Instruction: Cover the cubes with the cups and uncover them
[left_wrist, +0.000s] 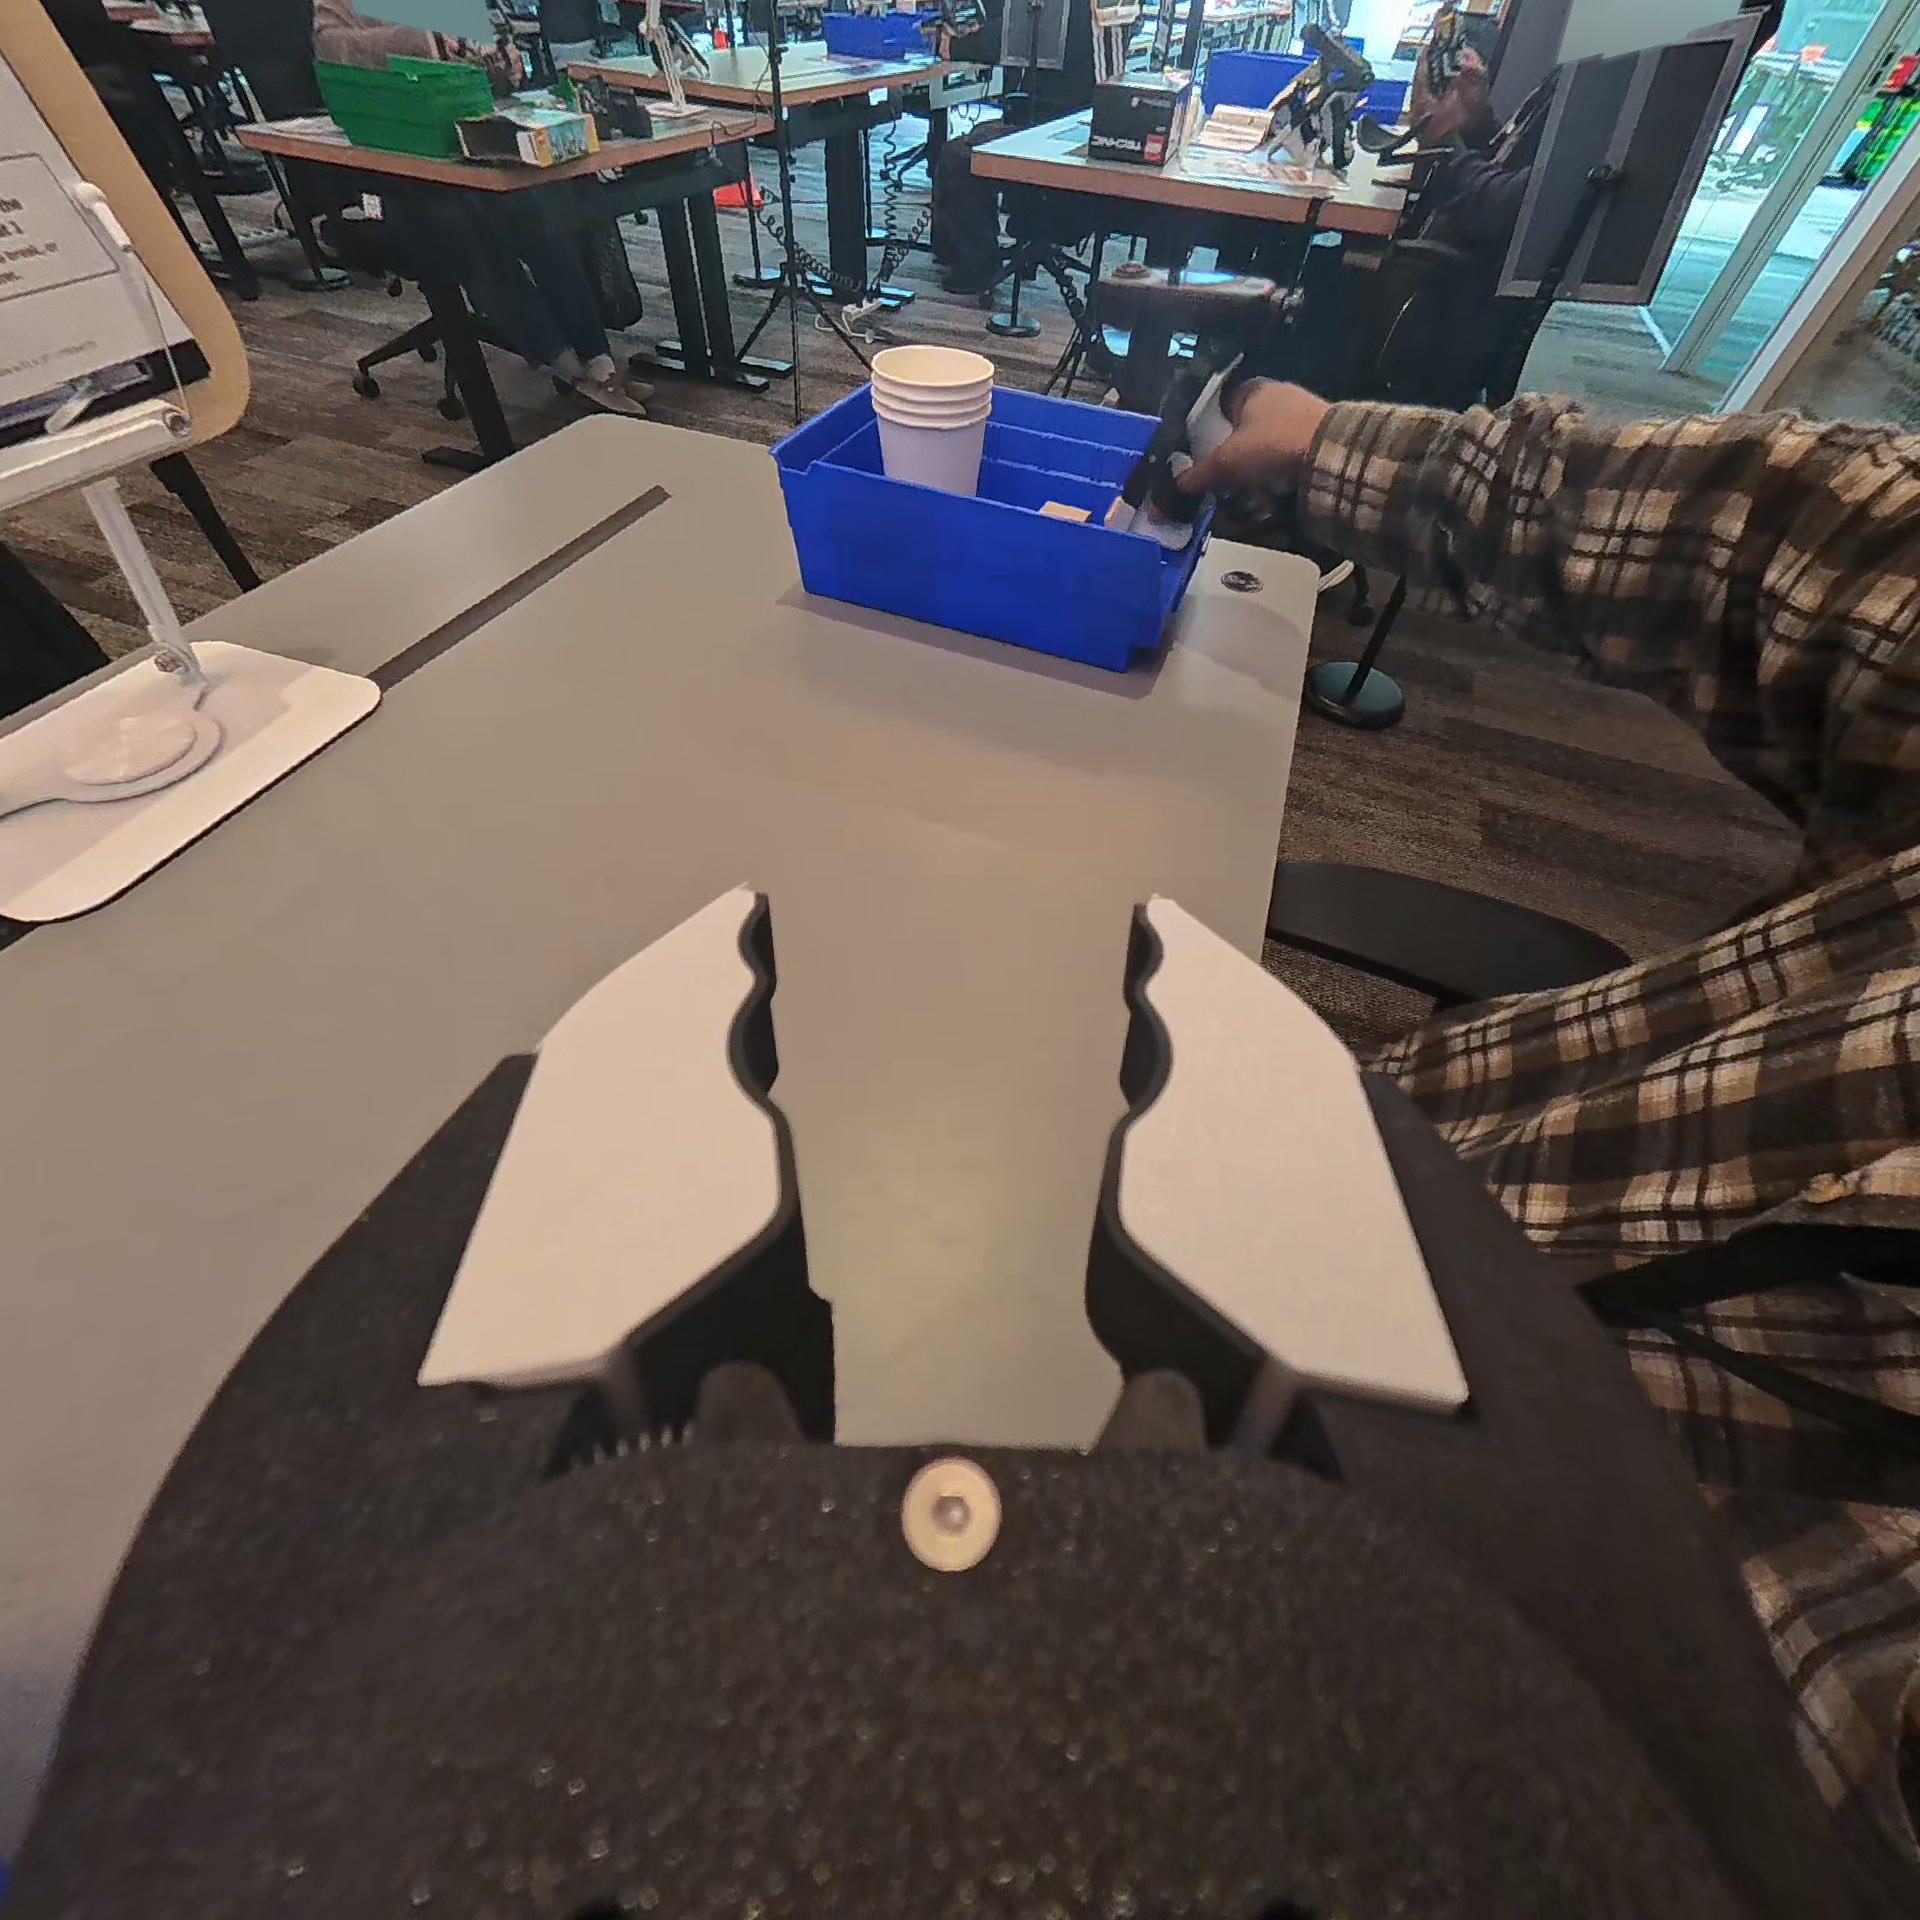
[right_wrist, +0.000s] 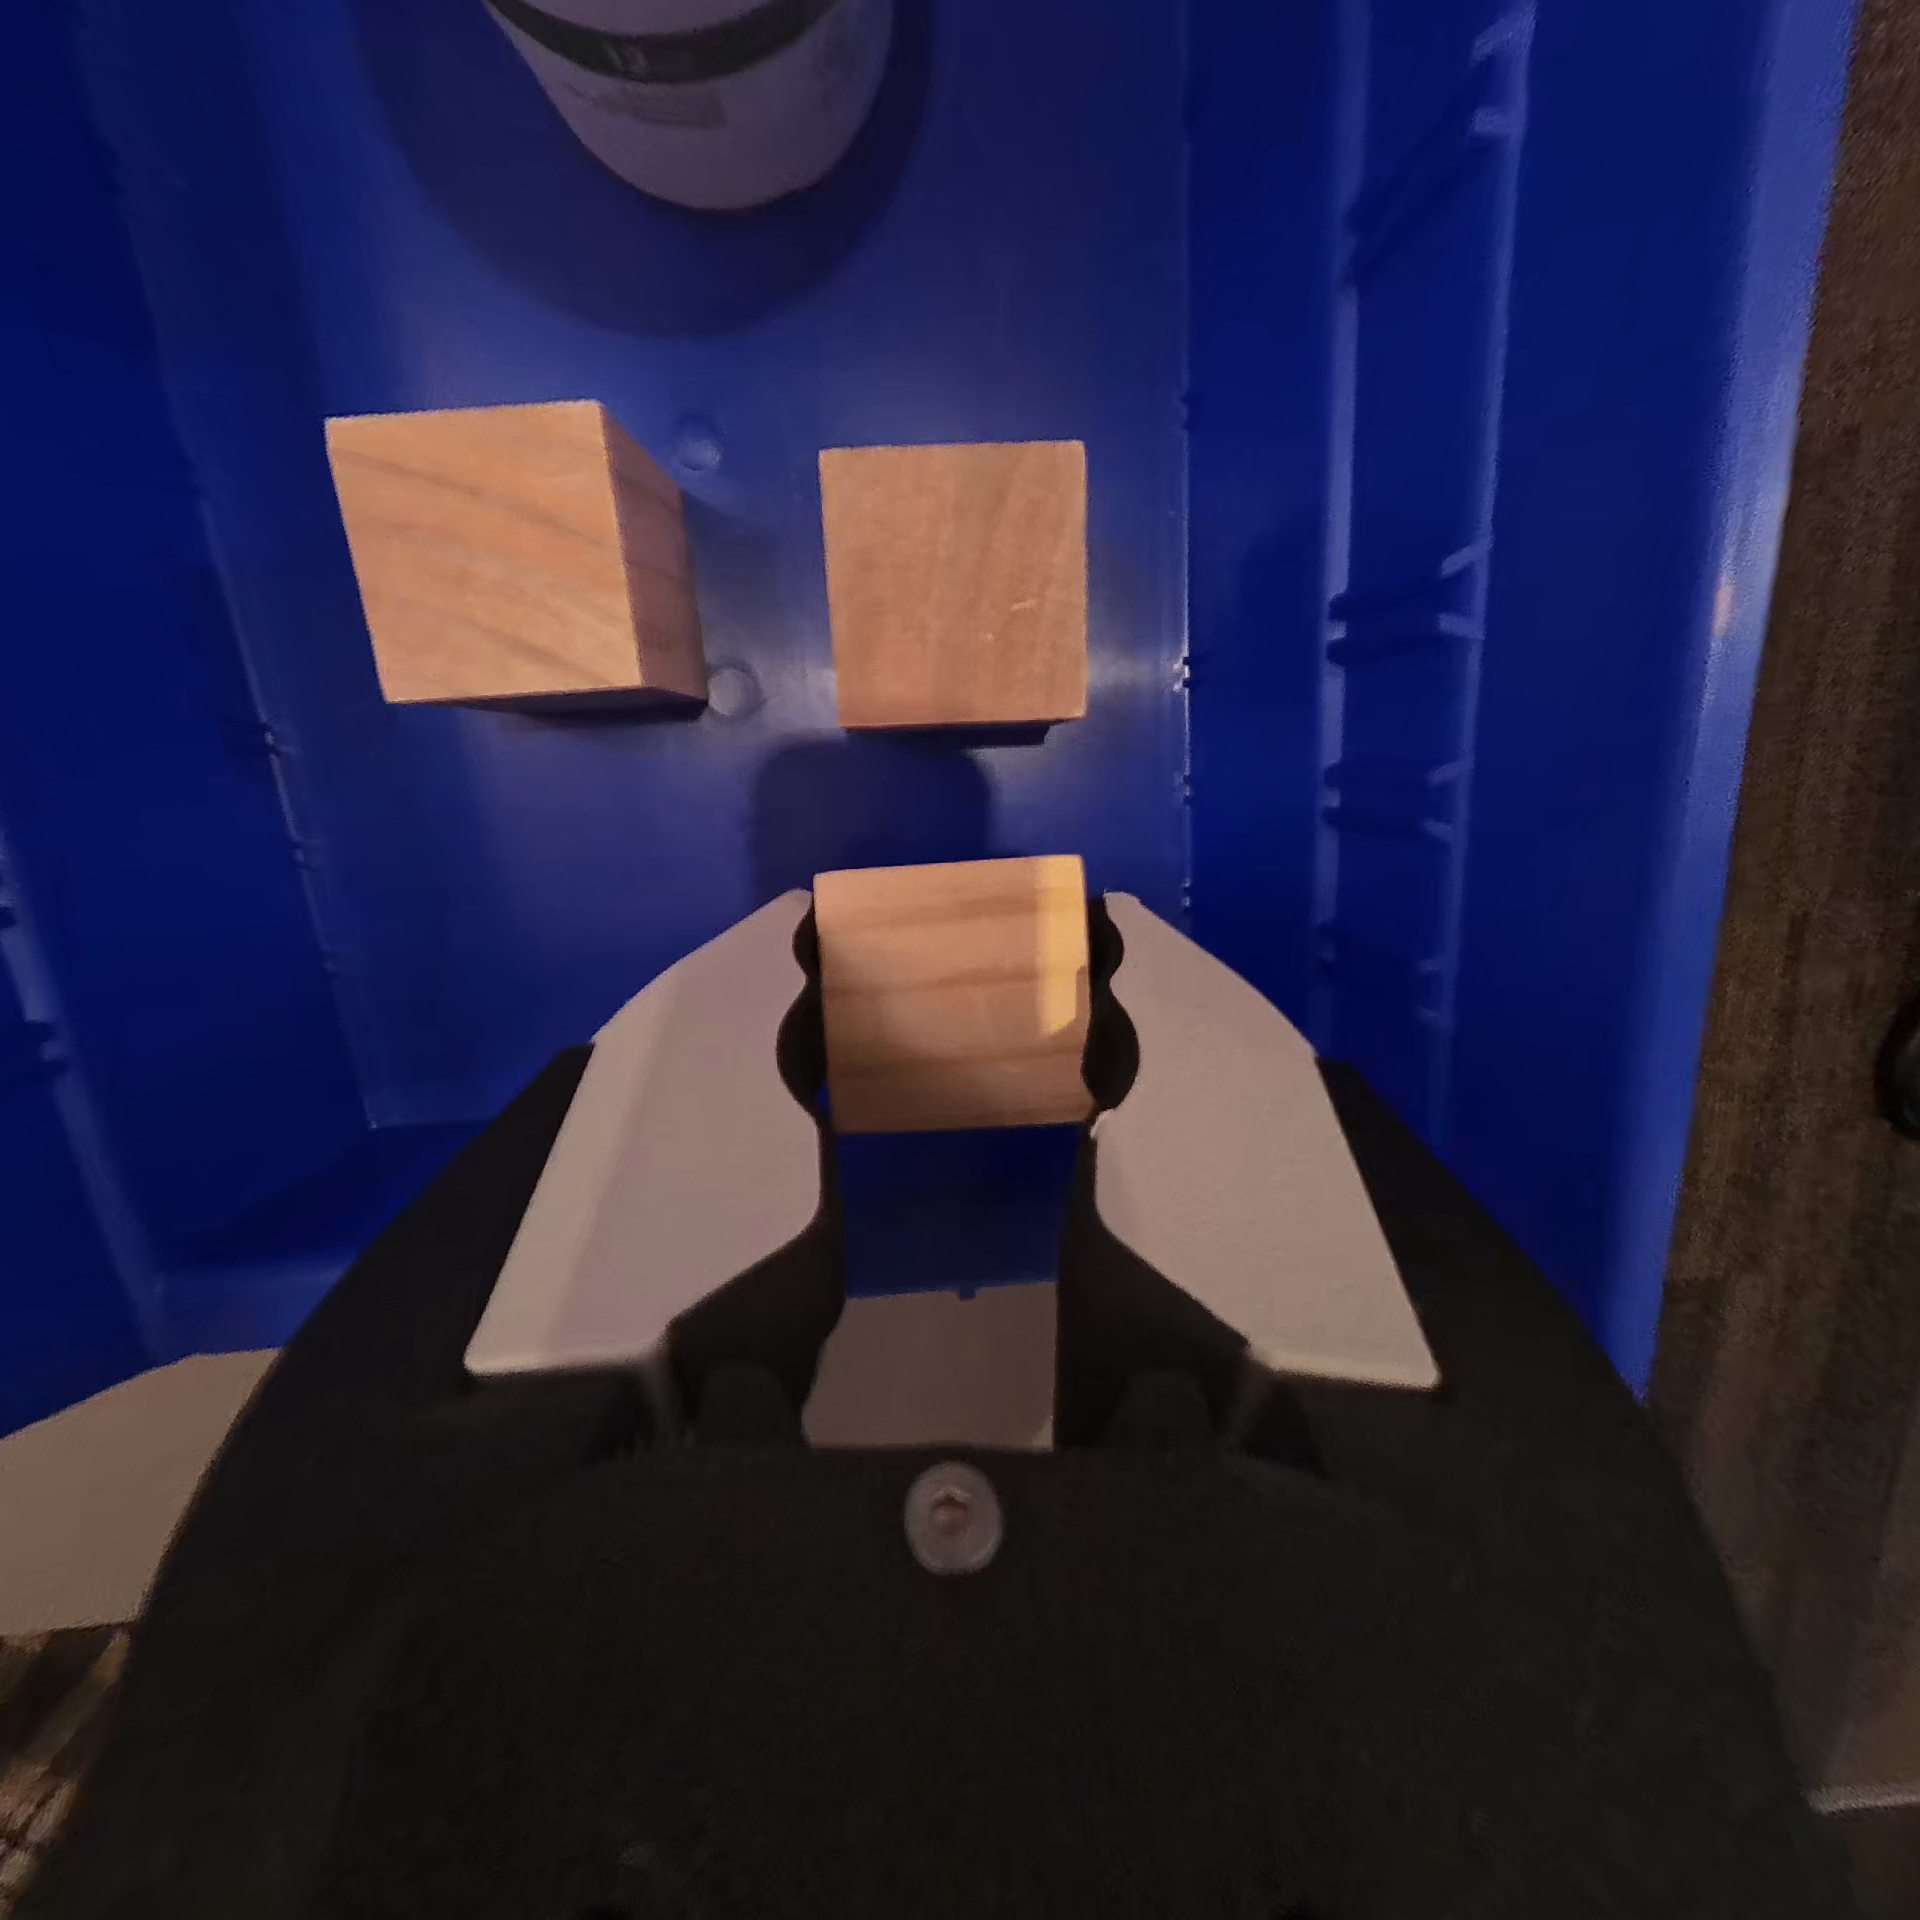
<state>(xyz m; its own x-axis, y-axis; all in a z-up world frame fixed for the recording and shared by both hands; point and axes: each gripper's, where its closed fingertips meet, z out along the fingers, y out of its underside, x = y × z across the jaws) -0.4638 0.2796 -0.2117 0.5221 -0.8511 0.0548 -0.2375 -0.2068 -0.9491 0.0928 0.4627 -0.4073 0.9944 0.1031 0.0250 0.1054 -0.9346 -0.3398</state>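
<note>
A blue bin (left_wrist: 977, 566) stands at the far end of the grey table (left_wrist: 623, 831). In it is a stack of white paper cups (left_wrist: 930, 421), whose base also shows in the right wrist view (right_wrist: 707, 114). My right gripper (right_wrist: 951, 925) points down into the bin (right_wrist: 1247, 520) and is shut on a wooden cube (right_wrist: 951, 987), held above the bin floor. Two more wooden cubes (right_wrist: 499, 551) (right_wrist: 956, 582) lie on the floor beyond it. The right gripper also shows in the left wrist view (left_wrist: 1169, 488). My left gripper (left_wrist: 948, 904) is open and empty above the table's near part.
A white stand with a flat base (left_wrist: 166, 748) holds a paper sheet at the table's left. The table's right edge (left_wrist: 1288, 727) drops to carpet. A plaid sleeve (left_wrist: 1610, 520) reaches across from the right. Desks and chairs fill the room behind.
</note>
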